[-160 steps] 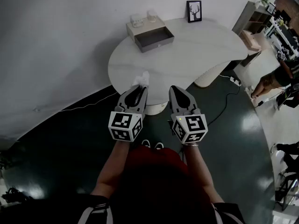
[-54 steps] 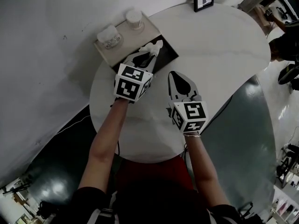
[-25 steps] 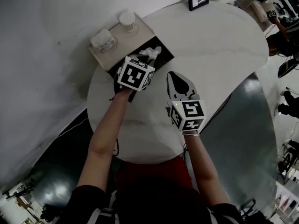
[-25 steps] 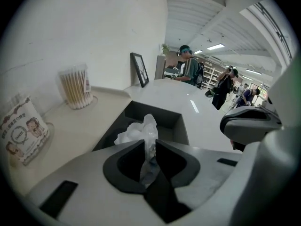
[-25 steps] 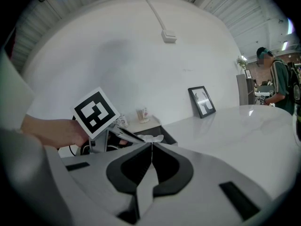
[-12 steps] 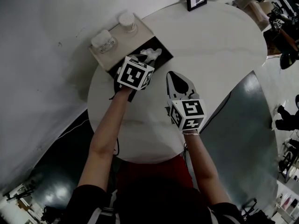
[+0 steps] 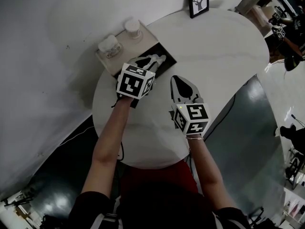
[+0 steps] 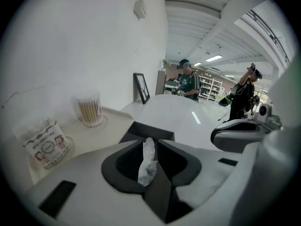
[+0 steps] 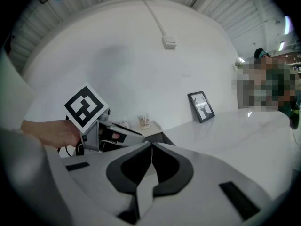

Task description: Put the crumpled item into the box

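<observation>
Sticking up, thin crumpled white tissue (image 8: 147,163)

- No word, number or brand can be read anywhere in these views.
- The tub (image 8: 47,147) on top of the box (image 8: 113,121), near the tabletop's (image 7: 224,51) wall-side edge, wears a printed label with small figures. Its lines of print are too blurred to read.
- The cubes on the left gripper (image 7: 155,60) and right gripper (image 7: 177,79) carry black-and-white square patterns, no letters.
- The framed picture (image 7: 198,0) at the tabletop's far edge shows an antlered head, no writing.
</observation>
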`<control>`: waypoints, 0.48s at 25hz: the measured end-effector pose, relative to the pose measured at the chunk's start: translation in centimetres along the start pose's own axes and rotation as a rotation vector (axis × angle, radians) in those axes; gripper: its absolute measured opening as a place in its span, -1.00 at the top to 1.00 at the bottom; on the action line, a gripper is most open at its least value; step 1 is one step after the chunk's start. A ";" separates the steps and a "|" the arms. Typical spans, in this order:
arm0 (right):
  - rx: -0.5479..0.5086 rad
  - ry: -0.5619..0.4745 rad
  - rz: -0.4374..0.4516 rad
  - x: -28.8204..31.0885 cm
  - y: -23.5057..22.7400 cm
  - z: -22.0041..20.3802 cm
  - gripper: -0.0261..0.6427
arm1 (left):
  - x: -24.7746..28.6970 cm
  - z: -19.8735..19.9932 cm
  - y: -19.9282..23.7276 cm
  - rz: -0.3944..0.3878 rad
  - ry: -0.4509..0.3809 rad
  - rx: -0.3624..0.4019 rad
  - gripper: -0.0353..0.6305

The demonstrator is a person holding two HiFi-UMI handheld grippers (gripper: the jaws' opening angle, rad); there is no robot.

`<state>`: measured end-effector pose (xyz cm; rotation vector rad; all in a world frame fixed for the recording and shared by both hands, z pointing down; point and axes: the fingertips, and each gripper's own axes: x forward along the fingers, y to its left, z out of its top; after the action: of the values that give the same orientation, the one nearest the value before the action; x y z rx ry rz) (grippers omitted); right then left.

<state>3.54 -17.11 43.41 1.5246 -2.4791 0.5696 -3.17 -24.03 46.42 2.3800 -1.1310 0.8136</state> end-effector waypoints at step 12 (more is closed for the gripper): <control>-0.044 -0.056 0.005 -3.2 2.7 2.5 0.88 | -7.1 2.1 -1.0 0.055 -0.169 -0.020 0.69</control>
<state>2.71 -14.42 39.44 1.5394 -2.5202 0.4758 -5.27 -20.55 40.17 2.4486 -1.2695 0.6243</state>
